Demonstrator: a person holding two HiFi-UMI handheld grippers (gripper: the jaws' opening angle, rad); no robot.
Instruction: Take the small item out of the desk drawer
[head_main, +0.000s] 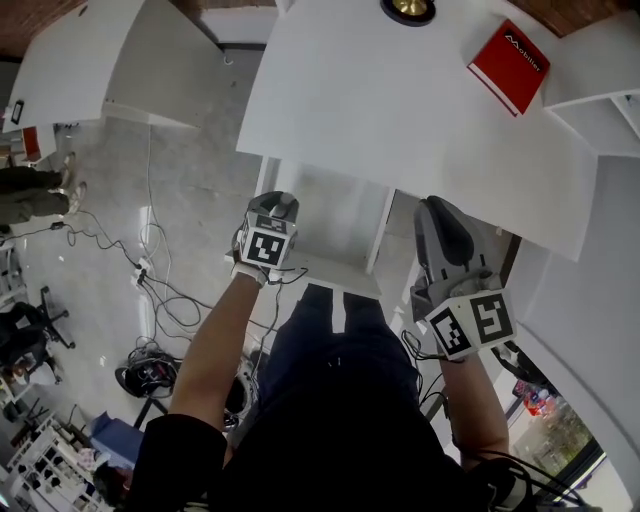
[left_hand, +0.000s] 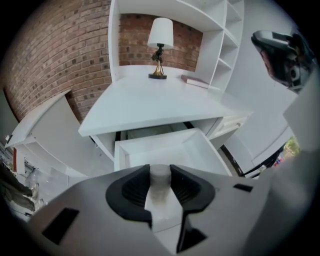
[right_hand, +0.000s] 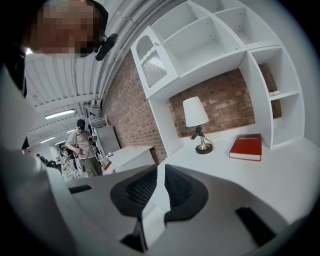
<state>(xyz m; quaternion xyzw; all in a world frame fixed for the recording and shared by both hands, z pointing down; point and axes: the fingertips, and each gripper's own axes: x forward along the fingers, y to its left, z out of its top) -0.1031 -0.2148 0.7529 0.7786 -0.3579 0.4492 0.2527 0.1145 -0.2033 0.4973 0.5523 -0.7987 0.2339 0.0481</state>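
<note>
A small white cylindrical item (left_hand: 160, 184) stands upright between the pads of my left gripper (left_hand: 160, 172), which is shut on it. Below and beyond it the white desk drawer (left_hand: 150, 144) is pulled out, and what shows of its inside looks bare. In the head view the left gripper (head_main: 272, 222) hovers over the open drawer's (head_main: 338, 270) left part. My right gripper (head_main: 438, 210) is held to the drawer's right, by the desk edge. Its jaws stand a narrow gap apart in the right gripper view (right_hand: 161, 175), with nothing between them.
On the white desk top (head_main: 400, 110) are a red book (head_main: 508, 66) (right_hand: 246, 146) and a lamp (left_hand: 160, 45) (right_hand: 196, 120). White shelving (right_hand: 220, 45) rises behind. A second white desk (head_main: 100, 60) stands left. Cables (head_main: 150, 290) lie on the floor. A person (right_hand: 82, 145) stands far off.
</note>
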